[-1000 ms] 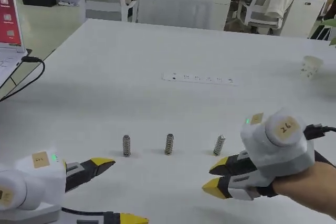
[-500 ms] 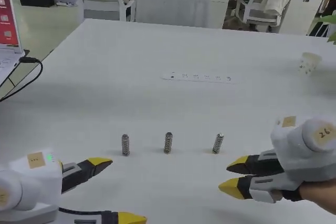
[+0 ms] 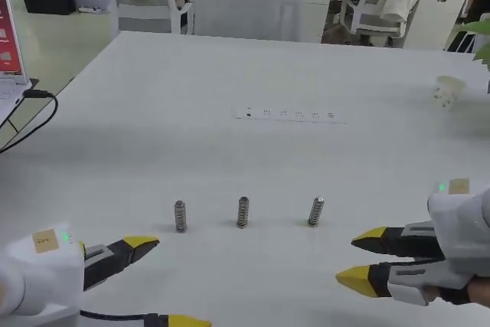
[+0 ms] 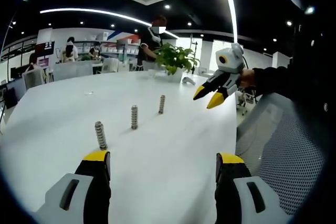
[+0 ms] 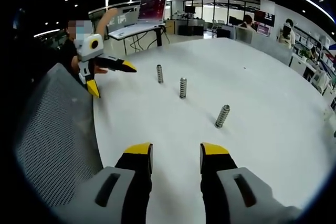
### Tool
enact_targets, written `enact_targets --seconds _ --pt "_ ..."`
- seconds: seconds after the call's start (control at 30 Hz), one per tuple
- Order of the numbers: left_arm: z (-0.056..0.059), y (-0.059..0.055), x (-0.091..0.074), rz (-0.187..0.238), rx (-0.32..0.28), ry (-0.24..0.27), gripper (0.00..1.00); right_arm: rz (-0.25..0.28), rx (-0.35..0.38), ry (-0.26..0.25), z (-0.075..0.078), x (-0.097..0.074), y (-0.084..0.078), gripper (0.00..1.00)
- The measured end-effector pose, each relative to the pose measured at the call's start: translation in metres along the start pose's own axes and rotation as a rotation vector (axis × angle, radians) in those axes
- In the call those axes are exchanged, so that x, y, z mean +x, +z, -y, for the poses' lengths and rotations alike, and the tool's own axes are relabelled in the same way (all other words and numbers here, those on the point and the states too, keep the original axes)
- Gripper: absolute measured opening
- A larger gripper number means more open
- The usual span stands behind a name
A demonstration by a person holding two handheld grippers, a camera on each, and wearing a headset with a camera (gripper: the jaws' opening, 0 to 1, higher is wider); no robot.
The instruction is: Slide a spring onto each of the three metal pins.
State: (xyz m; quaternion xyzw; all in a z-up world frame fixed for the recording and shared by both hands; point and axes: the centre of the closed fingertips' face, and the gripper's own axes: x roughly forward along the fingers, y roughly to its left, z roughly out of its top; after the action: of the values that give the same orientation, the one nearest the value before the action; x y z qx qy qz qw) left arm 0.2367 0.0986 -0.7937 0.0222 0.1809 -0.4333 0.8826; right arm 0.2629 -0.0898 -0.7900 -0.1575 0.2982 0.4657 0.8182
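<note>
Three short metal springs stand upright in a row on the white table, each on a pin: the left spring, the middle spring and the right spring. My left gripper is open near the table's front edge, below and left of the left spring. Its own view has its jaws wide apart with nothing between them. My right gripper is open too, right of and nearer than the right spring, holding nothing.
A flush power strip lies in the tabletop beyond the springs. A paper cup stands at the far right. A black cable runs along the left edge. Chairs line the far side.
My right gripper has drawn back to the right and toward the front edge, away from the right spring. The left gripper has dropped slightly lower in view.
</note>
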Motion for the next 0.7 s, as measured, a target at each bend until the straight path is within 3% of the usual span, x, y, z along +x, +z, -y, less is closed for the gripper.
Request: enact_targets --seconds 0.47,0.7 --pt "-0.001 -0.007 0.0 -0.008 -0.022 0.005 0.81 0.05 0.044 -0.011 0.004 0.0 -0.019 0.45" --pt "-0.004 -0.01 0.0 -0.008 -0.035 0.013 0.82 0.069 0.053 -0.018 0.004 0.002 -0.023 0.56"
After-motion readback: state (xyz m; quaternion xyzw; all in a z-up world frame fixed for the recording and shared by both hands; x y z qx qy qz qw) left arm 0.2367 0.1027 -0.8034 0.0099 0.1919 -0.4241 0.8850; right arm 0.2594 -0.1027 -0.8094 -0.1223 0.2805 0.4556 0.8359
